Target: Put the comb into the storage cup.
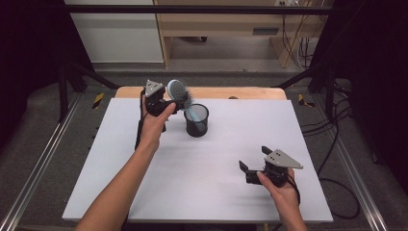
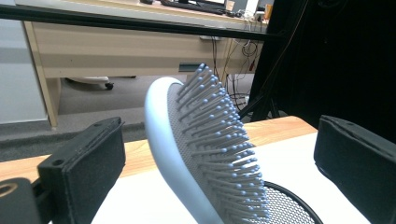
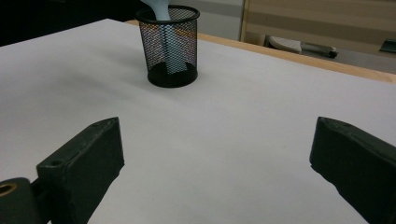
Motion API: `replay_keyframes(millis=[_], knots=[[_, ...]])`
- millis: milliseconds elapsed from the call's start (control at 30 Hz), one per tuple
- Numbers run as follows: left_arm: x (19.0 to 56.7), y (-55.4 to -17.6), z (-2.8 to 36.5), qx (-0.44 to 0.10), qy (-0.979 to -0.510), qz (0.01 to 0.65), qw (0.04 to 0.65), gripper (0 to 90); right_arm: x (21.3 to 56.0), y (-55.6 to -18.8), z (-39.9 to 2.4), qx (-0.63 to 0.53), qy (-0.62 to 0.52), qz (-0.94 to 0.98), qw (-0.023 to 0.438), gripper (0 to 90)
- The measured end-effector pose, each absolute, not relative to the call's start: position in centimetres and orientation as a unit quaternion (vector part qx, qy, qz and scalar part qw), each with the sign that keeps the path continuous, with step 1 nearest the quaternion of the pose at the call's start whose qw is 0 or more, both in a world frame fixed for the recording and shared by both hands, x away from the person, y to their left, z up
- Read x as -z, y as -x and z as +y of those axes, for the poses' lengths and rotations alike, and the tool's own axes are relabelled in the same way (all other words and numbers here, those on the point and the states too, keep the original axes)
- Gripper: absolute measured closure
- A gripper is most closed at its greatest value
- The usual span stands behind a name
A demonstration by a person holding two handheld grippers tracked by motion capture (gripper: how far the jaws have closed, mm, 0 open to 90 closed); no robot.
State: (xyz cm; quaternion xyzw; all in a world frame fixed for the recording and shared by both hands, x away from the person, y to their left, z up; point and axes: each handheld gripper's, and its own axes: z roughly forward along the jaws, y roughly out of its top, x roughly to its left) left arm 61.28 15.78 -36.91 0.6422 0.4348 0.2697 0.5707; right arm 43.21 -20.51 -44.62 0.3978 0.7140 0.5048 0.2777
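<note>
Jaws of the left gripper [image 1: 168, 103] stand wide apart on either side of the hairbrush [image 1: 179, 92] head, neither pad touching it in the left gripper view; jaws of the right gripper [image 1: 255, 161] are spread too, gripping nothing, just bare table between them. No readable writing or brand marks on anything. Hairbrush stands handle-down in the black mesh cup [image 1: 196, 120], pale blue handle visible through the mesh [image 3: 172, 46] reaching the cup floor, head tilted out over the rim toward the left gripper, bristles [image 2: 219, 149] facing the cup side. Cup holds just the brush. Cup sits on the white table [image 1: 202, 173] nearer its far edge, a wood strip showing behind it. Right gripper is well apart from the cup, toward the near right corner; open surface lies all round the cup.
</note>
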Motion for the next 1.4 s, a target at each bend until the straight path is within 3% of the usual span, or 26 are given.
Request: replay_keyframes(millis=[1400], knots=[[36.9,-58.4,17.9,-0.275,-0.645,0.433,0.566,2.4,44.7,-43.3,-20.5,-0.506,-0.397,0.714,0.277,3.2]])
